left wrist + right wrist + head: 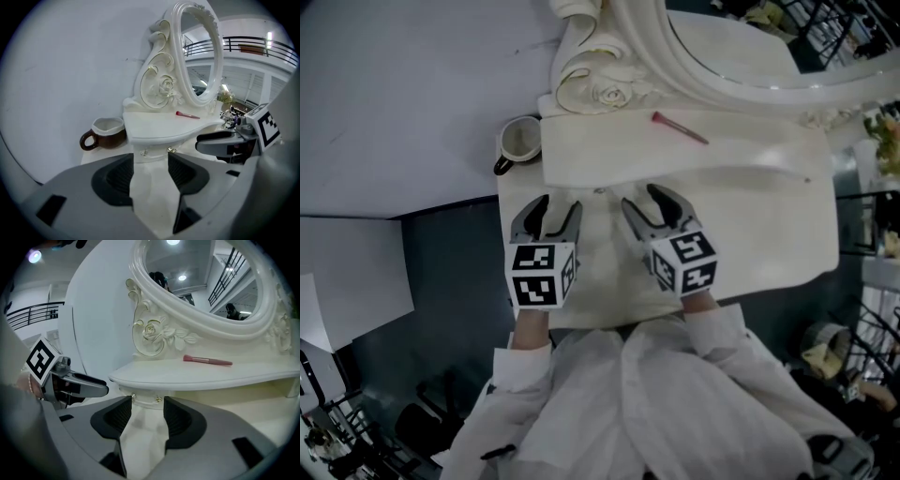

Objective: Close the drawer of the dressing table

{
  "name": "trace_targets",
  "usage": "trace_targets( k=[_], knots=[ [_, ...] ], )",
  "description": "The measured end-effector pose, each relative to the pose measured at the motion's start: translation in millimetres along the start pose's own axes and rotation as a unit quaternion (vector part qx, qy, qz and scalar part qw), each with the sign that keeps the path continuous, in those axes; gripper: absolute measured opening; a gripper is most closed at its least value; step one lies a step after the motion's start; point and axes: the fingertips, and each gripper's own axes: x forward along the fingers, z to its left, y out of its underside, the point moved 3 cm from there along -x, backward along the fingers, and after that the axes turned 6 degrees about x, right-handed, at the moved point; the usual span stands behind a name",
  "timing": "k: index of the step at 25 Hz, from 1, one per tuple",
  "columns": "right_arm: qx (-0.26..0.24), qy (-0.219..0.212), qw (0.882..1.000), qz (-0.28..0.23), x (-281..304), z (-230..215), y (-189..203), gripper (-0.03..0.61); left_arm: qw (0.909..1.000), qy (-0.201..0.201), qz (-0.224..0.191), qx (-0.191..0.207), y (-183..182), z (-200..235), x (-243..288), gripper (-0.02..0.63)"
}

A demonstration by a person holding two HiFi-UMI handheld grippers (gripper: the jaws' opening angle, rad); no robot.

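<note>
The white dressing table (750, 225) has a raised shelf (609, 155) under an oval mirror (741, 47). Beneath the shelf's edge shows a small drawer front (157, 151) with two little metal knobs, also seen as the drawer front (146, 401) from the right side. How far it stands out I cannot tell. My left gripper (558, 206) and right gripper (643, 199) hover side by side over the tabletop, both pointing at that drawer front. Each stands open with nothing between its jaws, a short way off the knobs. Looking along them, the left gripper (150, 161) and right gripper (146, 406) frame the drawer front.
A brown and white mug (520, 141) stands at the table's left end beside the shelf. A pink brush (680, 128) lies on the shelf. A grey wall runs along the left. Dark floor and cluttered racks lie around the table's near and right sides.
</note>
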Motion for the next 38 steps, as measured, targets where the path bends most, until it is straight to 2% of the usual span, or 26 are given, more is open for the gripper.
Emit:
trace_targets(
  k=[4,13,19,23,27,30,33,38],
  knots=[
    [-0.001,-0.009,1.000,-0.013,-15,10,-5,0.210,0.9997,0.015,-0.013,0.011,-4,-11,-13,0.229],
    [-0.006,-0.065,0.997,-0.028,-40,44,-13,0.209,0.9976,0.054,-0.026,0.036,-7,-33,-43,0.229],
    [-0.012,-0.077,0.995,-0.055,-58,60,-29,0.207,0.9915,0.091,-0.057,0.073,-19,-54,-64,0.227],
    [-0.019,-0.077,0.994,-0.078,-70,67,-41,0.141,0.9891,0.094,-0.074,0.085,-27,-61,-76,0.227],
    [-0.033,-0.091,0.991,-0.092,-79,77,-53,0.132,0.9875,0.095,-0.088,0.090,-37,-65,-84,0.227],
    [-0.049,-0.093,0.990,-0.093,-85,82,-55,0.097,0.9871,0.097,-0.093,0.088,-41,-67,-87,0.222],
    [-0.057,-0.097,0.989,-0.092,-87,86,-54,0.067,0.9866,0.094,-0.094,0.096,-43,-68,-89,0.193],
    [-0.059,-0.103,0.989,-0.083,-91,87,-54,0.028,0.9866,0.083,-0.100,0.099,-45,-69,-91,0.075]
  ],
)
